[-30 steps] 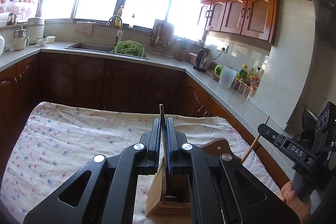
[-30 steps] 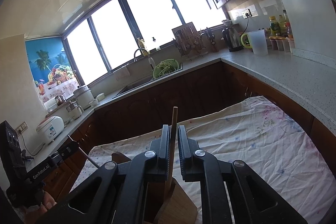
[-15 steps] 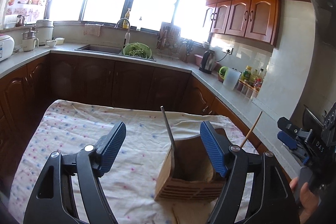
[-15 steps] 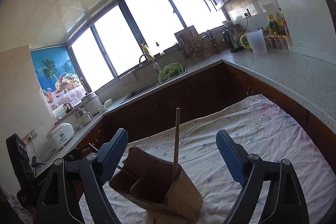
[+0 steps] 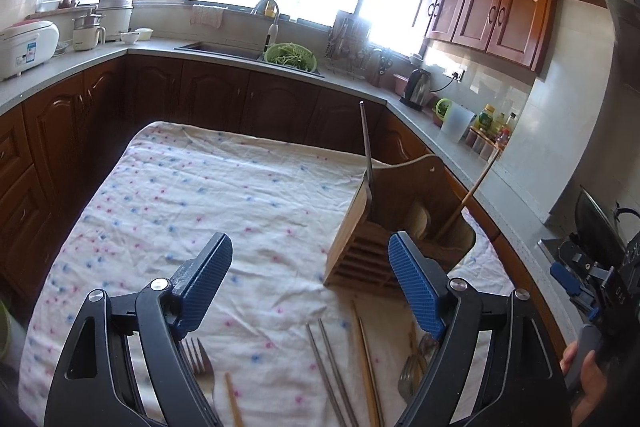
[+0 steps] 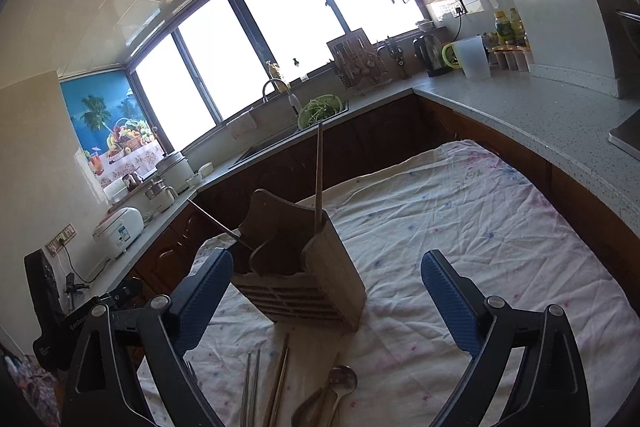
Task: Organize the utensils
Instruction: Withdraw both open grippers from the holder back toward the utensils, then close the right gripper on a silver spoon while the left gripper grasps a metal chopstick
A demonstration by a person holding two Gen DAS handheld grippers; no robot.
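Utensils lie loose on the worktop before the holder; my left fingers and right fingers, just opened wide, hold nothing, having dropped one chopstick each, ready for more.

Green colander by sink, kettle, rice cooker, speckled tablecloth

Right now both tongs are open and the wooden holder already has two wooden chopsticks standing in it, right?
Not quite. The wooden holder has one metal chopstick and one wooden chopstick, as the left wrist view shows. Both left tongs and right tongs are open.
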